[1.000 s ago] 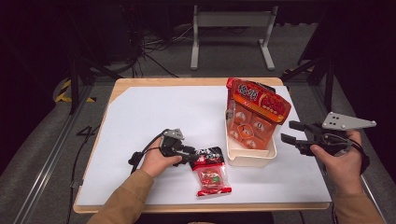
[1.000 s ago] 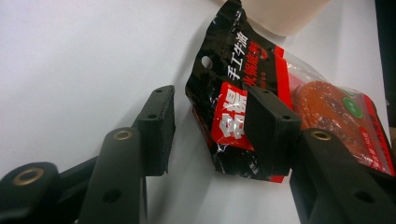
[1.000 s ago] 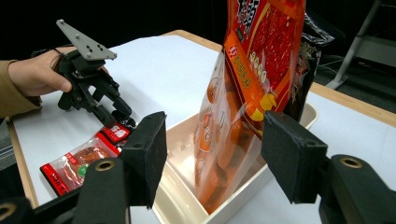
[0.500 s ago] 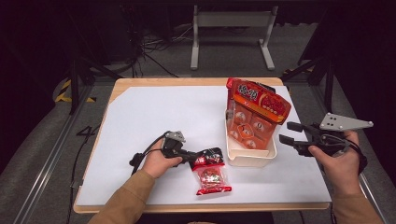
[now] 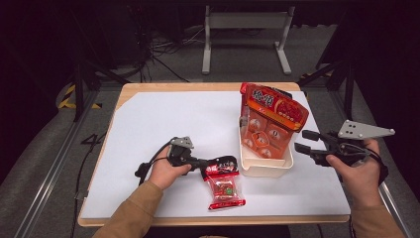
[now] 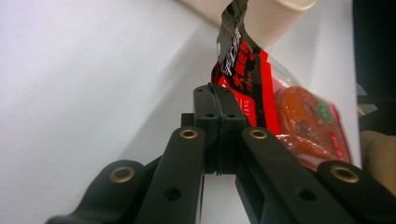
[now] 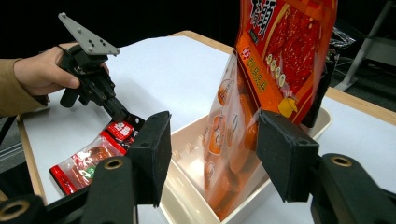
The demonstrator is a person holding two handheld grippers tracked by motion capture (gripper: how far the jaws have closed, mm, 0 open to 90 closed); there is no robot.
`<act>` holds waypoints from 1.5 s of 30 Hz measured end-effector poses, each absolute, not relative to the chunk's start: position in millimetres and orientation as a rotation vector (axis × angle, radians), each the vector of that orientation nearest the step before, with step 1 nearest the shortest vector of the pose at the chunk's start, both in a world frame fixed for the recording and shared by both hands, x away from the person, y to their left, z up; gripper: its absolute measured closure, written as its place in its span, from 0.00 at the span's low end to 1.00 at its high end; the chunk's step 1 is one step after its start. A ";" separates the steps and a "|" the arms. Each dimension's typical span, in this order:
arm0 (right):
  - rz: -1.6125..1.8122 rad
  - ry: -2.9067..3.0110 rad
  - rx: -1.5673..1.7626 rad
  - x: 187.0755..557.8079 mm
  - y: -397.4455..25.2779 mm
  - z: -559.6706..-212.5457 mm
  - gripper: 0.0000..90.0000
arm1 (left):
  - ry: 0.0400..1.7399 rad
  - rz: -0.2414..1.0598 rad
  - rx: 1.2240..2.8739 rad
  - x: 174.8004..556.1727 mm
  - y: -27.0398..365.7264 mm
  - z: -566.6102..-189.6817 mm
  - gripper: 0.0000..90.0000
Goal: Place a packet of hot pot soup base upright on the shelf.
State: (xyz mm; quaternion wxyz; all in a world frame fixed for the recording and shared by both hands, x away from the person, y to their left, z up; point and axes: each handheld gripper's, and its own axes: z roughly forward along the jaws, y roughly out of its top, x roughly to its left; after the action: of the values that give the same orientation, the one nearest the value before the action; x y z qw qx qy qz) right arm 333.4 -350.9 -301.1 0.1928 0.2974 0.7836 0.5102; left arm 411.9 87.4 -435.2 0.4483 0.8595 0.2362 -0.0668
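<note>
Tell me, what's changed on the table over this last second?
Very little. The left gripper stays shut on the top edge of the small red snack packet, which lies in the same spot beside the white tray. The right gripper, jaws open, has drifted slightly lower, off to the tray's right. The big orange bag still stands in the tray, untouched.

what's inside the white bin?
One tall orange snack bag stands in the bin, leaning on its far wall and rising above the rim. The bag hides the floor beneath it.
</note>
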 end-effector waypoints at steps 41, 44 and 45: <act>1.427 2.131 0.928 340.0 -370.2 -319.8 0.50 | 0.357 0.089 2.065 369.1 124.0 -326.6 1.00; 1.425 2.134 0.933 341.1 -370.5 -322.6 0.50 | 0.344 0.093 2.067 368.5 122.7 -320.4 1.00; 1.424 2.138 0.938 341.3 -370.5 -323.5 0.50 | 0.344 0.093 2.067 368.5 122.7 -320.4 1.00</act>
State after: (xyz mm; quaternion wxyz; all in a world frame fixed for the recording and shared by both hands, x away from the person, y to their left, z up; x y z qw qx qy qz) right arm 341.3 -370.5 -323.5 0.2021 0.3358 0.7656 0.5101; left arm 368.5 122.7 -320.4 0.4985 0.8543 0.1421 0.0386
